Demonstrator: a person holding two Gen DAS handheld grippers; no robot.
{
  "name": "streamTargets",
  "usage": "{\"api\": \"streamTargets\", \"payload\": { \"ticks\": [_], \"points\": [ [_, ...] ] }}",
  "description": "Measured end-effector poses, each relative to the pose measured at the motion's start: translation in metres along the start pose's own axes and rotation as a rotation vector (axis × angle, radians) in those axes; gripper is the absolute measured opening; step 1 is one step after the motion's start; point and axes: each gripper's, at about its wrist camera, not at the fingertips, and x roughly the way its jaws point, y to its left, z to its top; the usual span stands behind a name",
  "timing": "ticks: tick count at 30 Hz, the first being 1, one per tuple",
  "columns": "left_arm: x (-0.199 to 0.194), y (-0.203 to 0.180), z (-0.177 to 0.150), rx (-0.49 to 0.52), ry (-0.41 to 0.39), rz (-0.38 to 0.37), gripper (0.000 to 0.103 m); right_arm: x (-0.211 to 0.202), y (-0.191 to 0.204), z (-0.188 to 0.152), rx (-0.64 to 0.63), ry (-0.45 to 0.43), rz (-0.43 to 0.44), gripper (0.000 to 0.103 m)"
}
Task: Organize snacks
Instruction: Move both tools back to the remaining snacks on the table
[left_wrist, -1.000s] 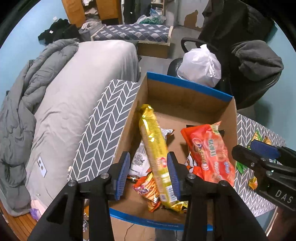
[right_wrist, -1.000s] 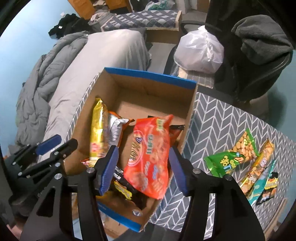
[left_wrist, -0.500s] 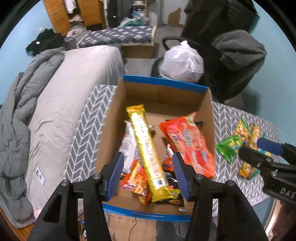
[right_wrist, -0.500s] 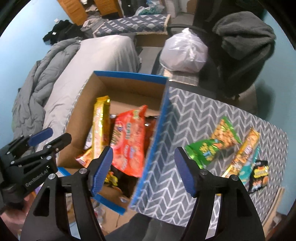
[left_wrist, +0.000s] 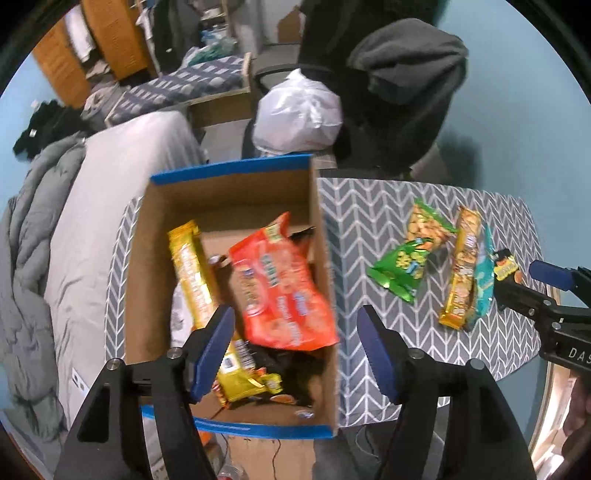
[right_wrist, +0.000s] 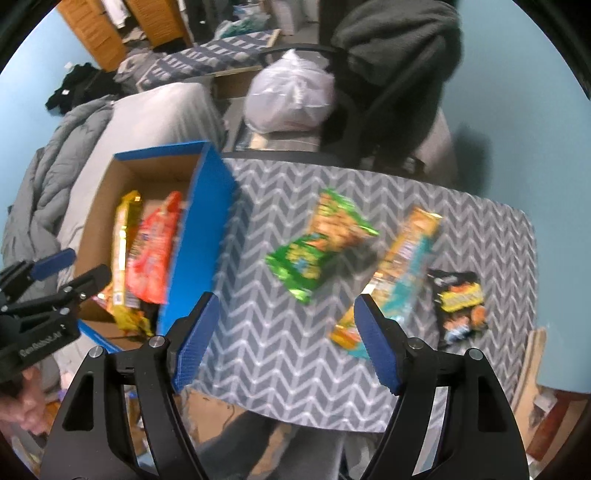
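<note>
The chevron-patterned counter (left_wrist: 369, 229) carries a cardboard box (left_wrist: 229, 195), the landmark. Inside it lie an orange bag (left_wrist: 280, 291) and a yellow pack (left_wrist: 192, 273). Right of the box lie green packets (right_wrist: 317, 243). Left gripper (left_wrist: 295, 349) and right gripper (right_wrist: 284, 343): fingers spread, empty.

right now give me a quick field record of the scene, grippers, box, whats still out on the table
left gripper: open, empty, above the box's right wall
right gripper: open, empty, above the table
box: cardboard, blue rim, on table's left side
in box: orange bag, long yellow pack, others partly hidden
table: grey chevron cover
on table: green bag, peanut bag, gold bar, teal bar, black bag
</note>
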Motion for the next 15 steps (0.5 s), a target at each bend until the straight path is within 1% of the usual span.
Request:
{"api": "streamTargets", "payload": {
  "ticks": [5, 9, 15],
  "points": [
    [0.001, -0.033, 0.009, 0.066, 0.001, -0.016, 0.071, -0.005, -0.044, -0.014, 0.028, 0.011, -0.035, 0.077],
    [0.008, -0.054, 0.016, 0.076, 0.016, -0.043, 0.073, -0.005, -0.078, -0.022, 0.048, 0.03, -0.059, 0.077],
    [0.03, -0.082, 0.025, 0.095, 0.062, -0.053, 0.074, -0.004, -0.126, -0.027, 0.075, 0.031, -0.067, 0.077]
  ]
}}
